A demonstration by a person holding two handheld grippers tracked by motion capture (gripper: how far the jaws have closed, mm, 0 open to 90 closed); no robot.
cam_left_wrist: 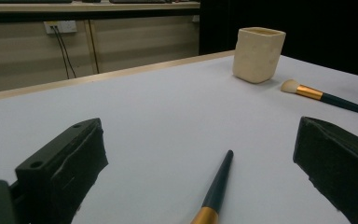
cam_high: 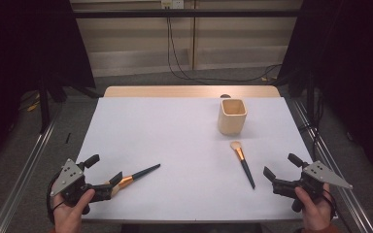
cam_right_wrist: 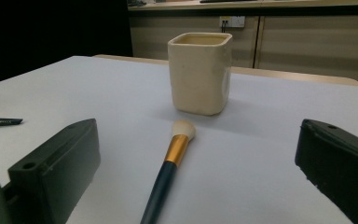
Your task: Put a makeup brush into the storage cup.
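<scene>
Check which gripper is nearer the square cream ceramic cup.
Right. The right gripper sits at the table's near right edge, with the square cream ceramic cup ahead and slightly left of it. The left gripper is at the near left corner, far across the table.

Open table (cam_high: 175, 126) btw brushes, cup (cam_high: 232, 116) far-right.

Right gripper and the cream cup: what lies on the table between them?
A makeup brush lies between the right gripper and the cup, bristles toward the cup, short of it. The right gripper view shows it.
</scene>
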